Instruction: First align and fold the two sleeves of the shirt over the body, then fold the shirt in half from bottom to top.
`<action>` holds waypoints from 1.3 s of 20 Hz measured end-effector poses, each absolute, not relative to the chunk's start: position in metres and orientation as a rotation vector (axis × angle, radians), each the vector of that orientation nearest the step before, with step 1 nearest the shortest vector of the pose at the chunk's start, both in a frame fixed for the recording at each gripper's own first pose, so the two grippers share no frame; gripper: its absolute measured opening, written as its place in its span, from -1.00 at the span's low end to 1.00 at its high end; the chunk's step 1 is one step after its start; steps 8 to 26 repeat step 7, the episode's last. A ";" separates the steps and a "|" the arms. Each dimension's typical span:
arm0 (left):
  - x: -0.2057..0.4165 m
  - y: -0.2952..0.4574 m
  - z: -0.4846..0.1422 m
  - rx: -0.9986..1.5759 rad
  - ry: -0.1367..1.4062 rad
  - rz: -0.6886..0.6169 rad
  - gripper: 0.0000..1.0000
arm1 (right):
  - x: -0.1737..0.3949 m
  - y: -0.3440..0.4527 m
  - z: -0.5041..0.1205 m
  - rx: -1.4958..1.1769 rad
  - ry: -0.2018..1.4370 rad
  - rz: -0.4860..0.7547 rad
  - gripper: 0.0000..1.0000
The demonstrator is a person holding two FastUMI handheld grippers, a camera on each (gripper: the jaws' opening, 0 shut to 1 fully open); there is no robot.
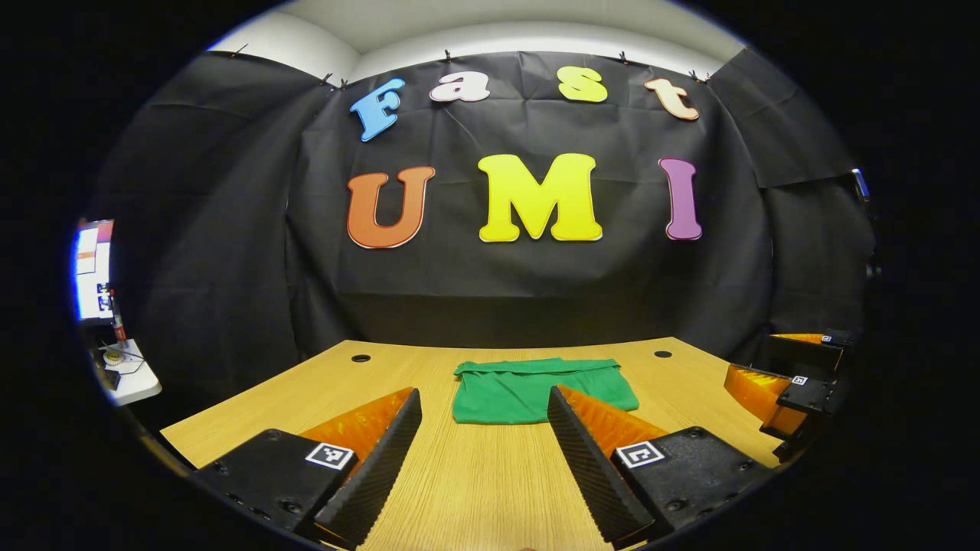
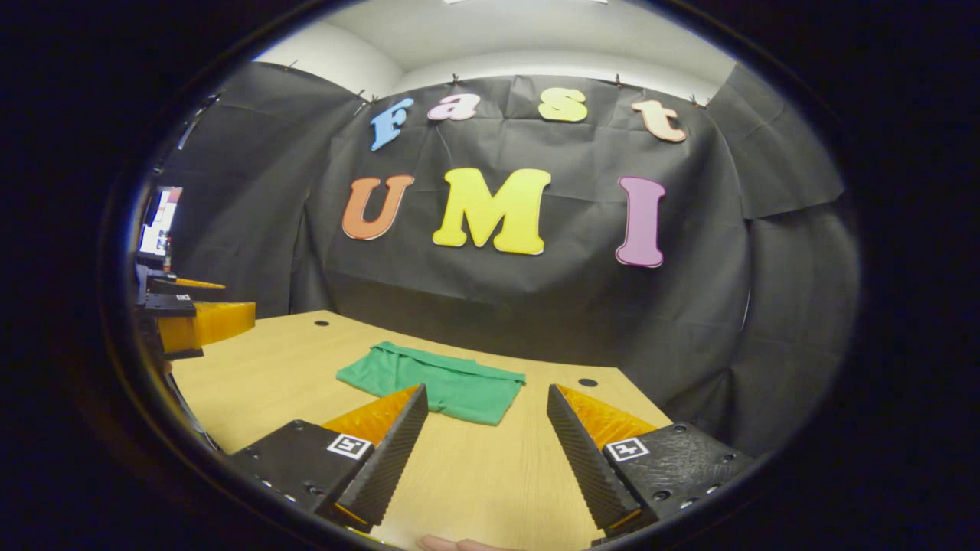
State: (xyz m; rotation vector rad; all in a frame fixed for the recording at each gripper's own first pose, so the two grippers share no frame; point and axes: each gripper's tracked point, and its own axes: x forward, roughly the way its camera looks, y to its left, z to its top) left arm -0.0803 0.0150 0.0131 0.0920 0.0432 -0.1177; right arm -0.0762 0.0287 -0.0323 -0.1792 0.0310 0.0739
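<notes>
Now | folded green shirt [image 1: 536, 390] on wooden table [image 1: 490, 474] | black-draped booth | both hand-held grippers agape, empty

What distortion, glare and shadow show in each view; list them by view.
Left gripper view: fisheye bows the table's far edge; the green shirt is sharp, evenly lit, with faint shadow; a bright screen at the left blows out. Right gripper view: the table tilts and curves; the shirt is crisp; soft sheen on the wood beyond the open right gripper.
</notes>
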 end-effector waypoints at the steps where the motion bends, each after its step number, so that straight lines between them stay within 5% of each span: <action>1: -0.081 0.015 0.014 0.094 0.040 -0.117 1.00 | -0.076 0.028 -0.033 -0.181 0.031 0.074 0.90; 26: -0.083 0.015 0.015 0.097 0.039 -0.118 1.00 | -0.074 0.031 -0.036 -0.197 0.042 0.074 0.94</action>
